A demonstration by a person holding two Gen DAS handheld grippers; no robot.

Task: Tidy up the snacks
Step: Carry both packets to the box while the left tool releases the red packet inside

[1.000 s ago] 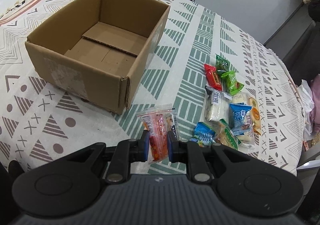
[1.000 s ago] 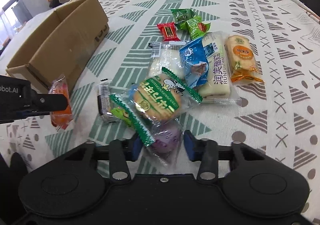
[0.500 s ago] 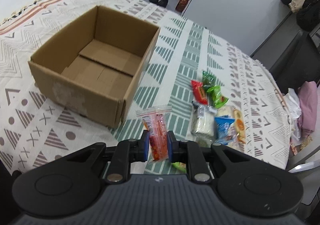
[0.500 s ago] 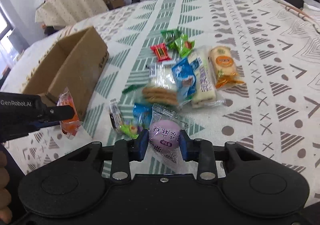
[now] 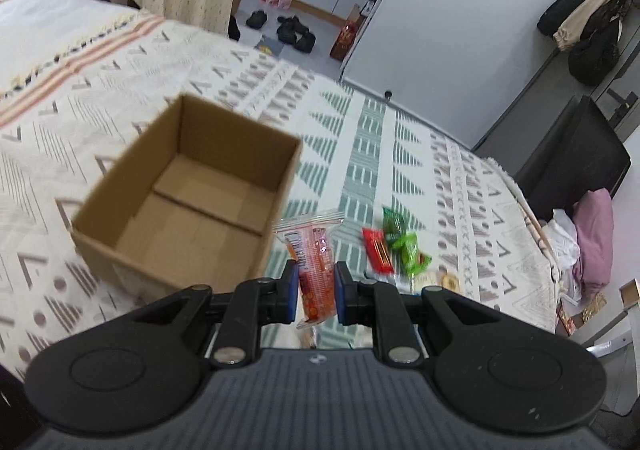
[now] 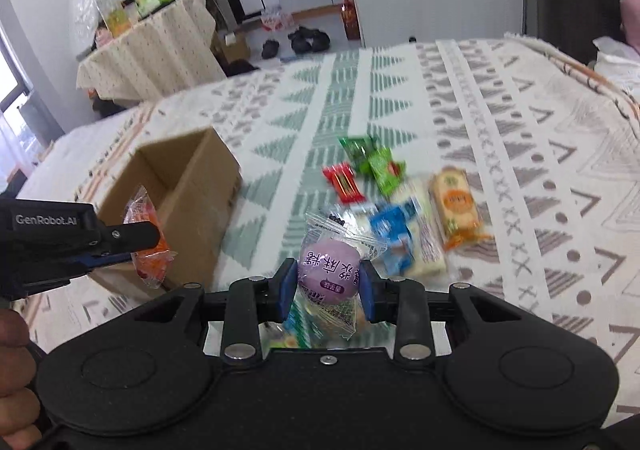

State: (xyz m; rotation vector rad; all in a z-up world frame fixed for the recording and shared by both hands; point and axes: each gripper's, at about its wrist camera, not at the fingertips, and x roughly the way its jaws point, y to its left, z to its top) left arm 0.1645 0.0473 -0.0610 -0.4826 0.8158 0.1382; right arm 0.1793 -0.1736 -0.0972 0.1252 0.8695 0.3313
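My left gripper (image 5: 316,292) is shut on an orange-red snack packet (image 5: 314,266), held in the air just right of the open, empty cardboard box (image 5: 192,190). From the right wrist view that left gripper (image 6: 132,238) shows at the left edge with the orange packet (image 6: 148,238) in front of the box (image 6: 188,186). My right gripper (image 6: 326,294) is shut on a round purple snack in a clear wrapper (image 6: 330,270), lifted above the pile of snacks (image 6: 404,210) that lies on the patterned cloth.
Red (image 5: 376,250) and green (image 5: 404,242) packets lie right of the box on the cloth-covered bed (image 5: 380,154). Beyond it are a covered side table (image 6: 148,50), shoes on the floor (image 5: 288,26) and a dark cabinet (image 5: 576,154). A hand (image 6: 12,366) shows at lower left.
Both grippers have risen with their packets; the box and the snack pile look smaller and farther below. The purple snack has come up off the pile.
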